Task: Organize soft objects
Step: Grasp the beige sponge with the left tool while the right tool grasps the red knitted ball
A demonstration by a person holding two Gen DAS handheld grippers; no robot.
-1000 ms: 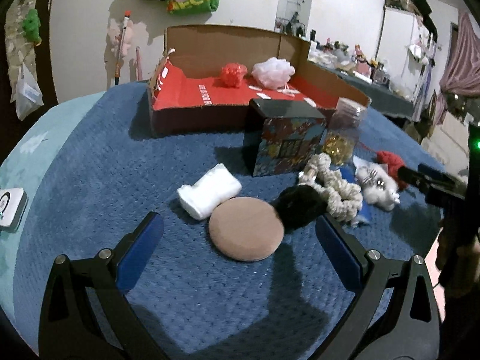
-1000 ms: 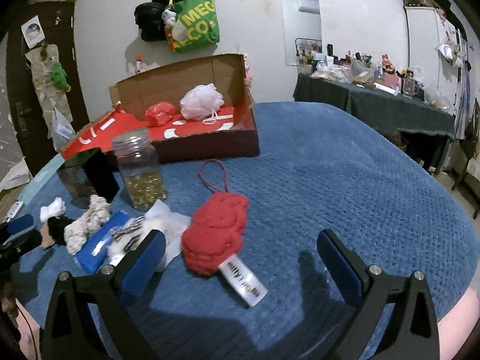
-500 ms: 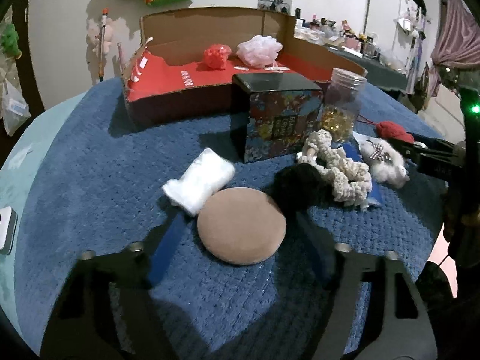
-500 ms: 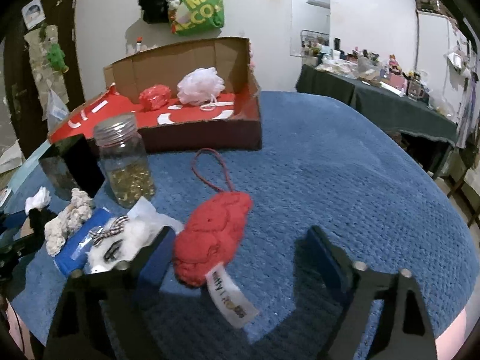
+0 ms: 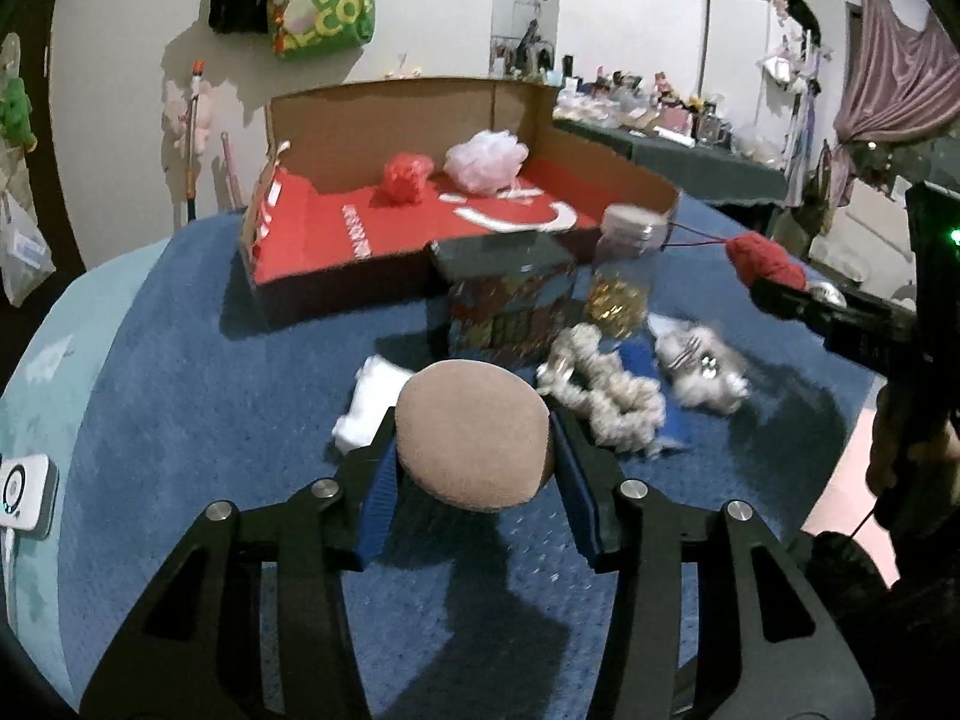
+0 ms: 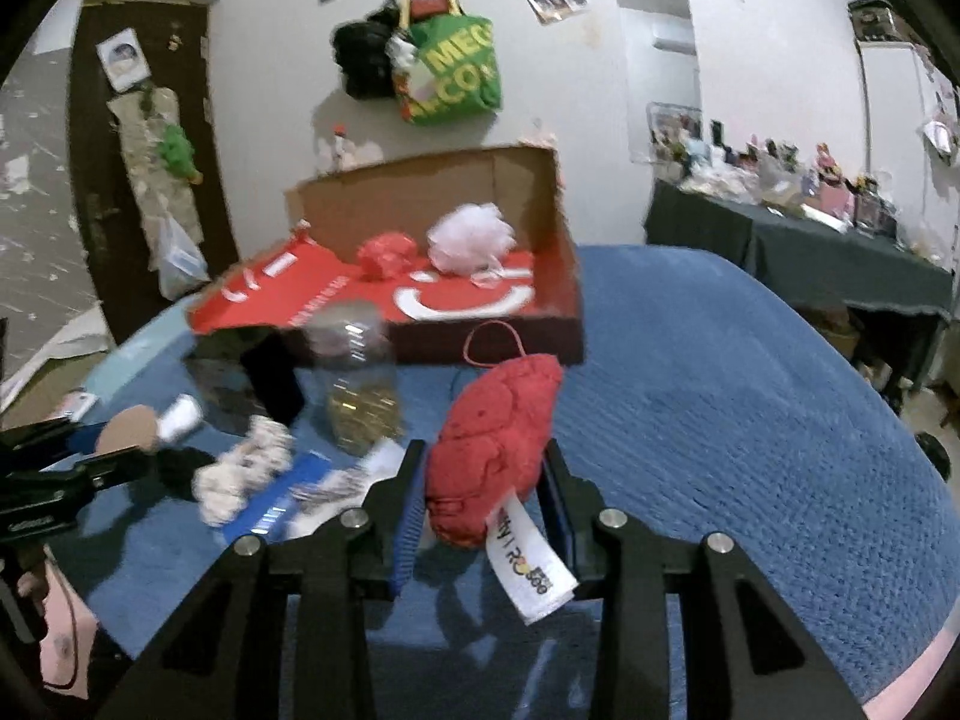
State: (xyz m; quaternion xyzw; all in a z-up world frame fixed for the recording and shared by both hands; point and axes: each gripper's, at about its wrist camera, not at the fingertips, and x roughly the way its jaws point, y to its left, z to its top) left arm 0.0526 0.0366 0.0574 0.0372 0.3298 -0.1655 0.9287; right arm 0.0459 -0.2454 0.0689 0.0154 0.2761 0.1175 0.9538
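Note:
My left gripper [image 5: 473, 427] has its jaws closing, with a round tan pad [image 5: 474, 450] pressed between the blue pads and lifted off the blue blanket [image 5: 180, 390]. My right gripper [image 6: 483, 457] is also closing, its pads pressing a red knitted soft toy [image 6: 504, 414] with a white tag, held above the blanket. An open cardboard box [image 5: 360, 240] with a red floor sits at the back and holds a red crinkly ball [image 5: 408, 177] and a pale bath pouf [image 5: 486, 159]. On the blanket lie a white rolled cloth [image 5: 369, 402], a cream braided rope [image 5: 600, 390] and a white fluffy toy [image 5: 702, 366].
A patterned tin box [image 5: 510, 306] and a glass jar [image 5: 624, 276] of gold pieces stand in front of the cardboard box. A blue packet [image 6: 282, 498] lies under the rope. A black fluffy thing [image 6: 180, 462] lies by the left gripper. A white device [image 5: 24, 495] rests at the left edge.
Both grippers have gone from wide open to closed on a thing. The left has picked up the tan pad, the right the red knitted toy, and both are lifted off the blanket.

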